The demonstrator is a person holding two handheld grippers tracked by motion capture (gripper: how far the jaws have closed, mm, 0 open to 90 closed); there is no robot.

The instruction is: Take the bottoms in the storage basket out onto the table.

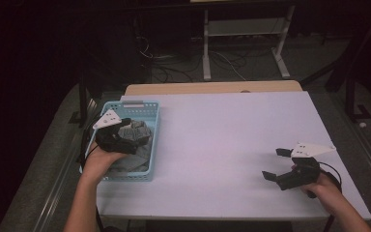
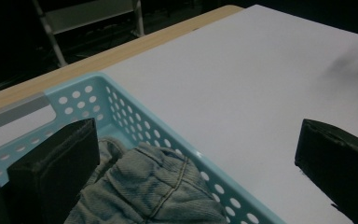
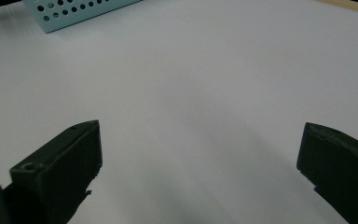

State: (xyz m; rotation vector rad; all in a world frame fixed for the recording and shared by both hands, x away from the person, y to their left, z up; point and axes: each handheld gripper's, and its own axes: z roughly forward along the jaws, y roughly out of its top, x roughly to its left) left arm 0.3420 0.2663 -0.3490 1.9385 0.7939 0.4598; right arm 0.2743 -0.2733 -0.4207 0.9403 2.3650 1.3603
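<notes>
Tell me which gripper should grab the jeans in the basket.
Left. The left gripper hangs open over the basket, one jaw above the jeans. The right gripper is open too, but it sits far across the bare table.

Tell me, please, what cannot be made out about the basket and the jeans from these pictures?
- Basket floor, high view: covered by the jeans and the left tool.
- Jeans, left tool view: cut off by the bottom edge and partly behind the near jaw; how they are folded cannot be told.
- Basket, right tool view: only a corner shows, cut off by the top edge.
- Anything under the jeans: hidden.
</notes>
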